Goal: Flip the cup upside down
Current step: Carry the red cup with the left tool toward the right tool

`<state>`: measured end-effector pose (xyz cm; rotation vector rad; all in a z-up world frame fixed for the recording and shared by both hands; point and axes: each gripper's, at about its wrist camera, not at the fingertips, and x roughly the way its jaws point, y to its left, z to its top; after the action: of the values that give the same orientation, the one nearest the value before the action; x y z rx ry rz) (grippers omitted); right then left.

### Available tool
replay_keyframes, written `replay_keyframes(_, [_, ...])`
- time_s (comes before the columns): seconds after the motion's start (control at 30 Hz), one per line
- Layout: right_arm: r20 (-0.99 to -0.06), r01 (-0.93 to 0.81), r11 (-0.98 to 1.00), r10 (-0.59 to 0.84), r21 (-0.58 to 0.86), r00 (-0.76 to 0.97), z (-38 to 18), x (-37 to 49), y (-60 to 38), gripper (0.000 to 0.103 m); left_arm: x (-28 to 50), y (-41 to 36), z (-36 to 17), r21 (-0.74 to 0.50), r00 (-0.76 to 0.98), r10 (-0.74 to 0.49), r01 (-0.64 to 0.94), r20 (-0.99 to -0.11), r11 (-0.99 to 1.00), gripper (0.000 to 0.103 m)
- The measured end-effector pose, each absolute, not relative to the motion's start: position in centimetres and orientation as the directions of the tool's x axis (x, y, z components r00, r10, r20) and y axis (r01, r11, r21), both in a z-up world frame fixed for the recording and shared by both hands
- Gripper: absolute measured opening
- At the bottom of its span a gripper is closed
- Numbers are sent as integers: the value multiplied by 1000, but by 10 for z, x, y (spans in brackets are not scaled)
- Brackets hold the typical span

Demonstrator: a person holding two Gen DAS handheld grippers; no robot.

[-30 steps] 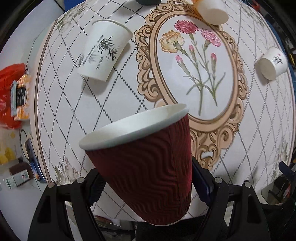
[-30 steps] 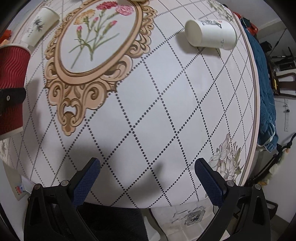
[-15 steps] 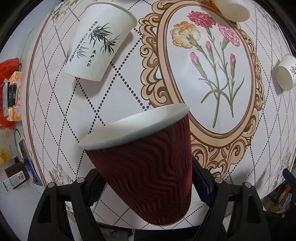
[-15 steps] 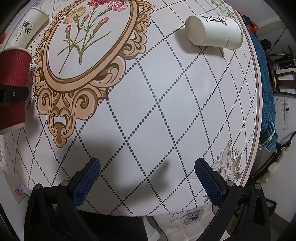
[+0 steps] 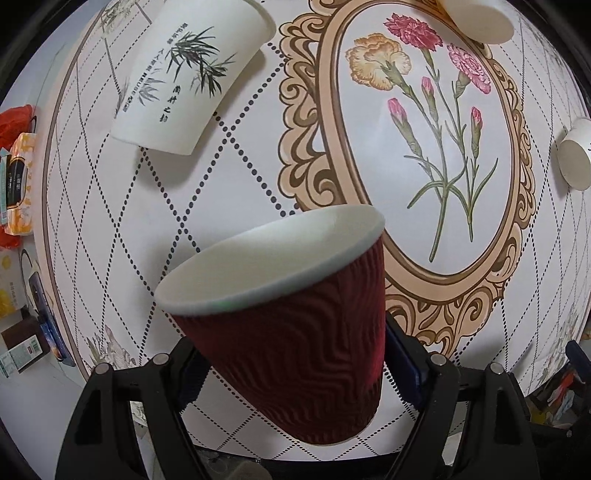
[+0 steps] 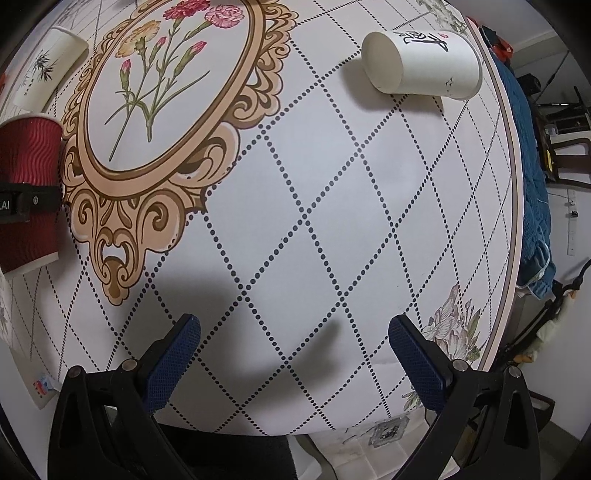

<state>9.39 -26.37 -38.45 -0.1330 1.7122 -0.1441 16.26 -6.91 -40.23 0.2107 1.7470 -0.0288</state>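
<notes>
In the left wrist view the dark red ribbed cup fills the lower middle of the frame, sitting between the blue pads of the left gripper with its white rim towards the top of the picture and its base towards the camera; the white inside that shows looks empty, though the bottom cannot be seen. The jaws are opening around it, with the cup between them and the pads close against its ribbed wall. In the right wrist view the same red cup shows at the left edge, a black finger of the left gripper across its wall and its white rim edge low down, just at the desk. At the upper left of the left wrist view a white cup with a bamboo print lies on its side on the desk, and a plain paper cup lies at the top edge. In the right wrist view a white cup with black brush lettering lies on its side at the upper right, its closed base facing the camera. The right gripper stands wide with nothing between its pads, over the patterned cloth
</notes>
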Motion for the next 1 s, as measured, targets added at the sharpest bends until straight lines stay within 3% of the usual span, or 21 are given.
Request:
replay_keyframes(0.43, [-975,14,984,-171,-175,-140,-383,97,-265,103,170,-54,-403,76,-174,88,74,-981,994,86])
replay_keyframes(1.0, [-986,28,991,-128,-132,-109,-359,98,-254,103,165,-30,-321,-32,-81,-32,-4,-996,999,86])
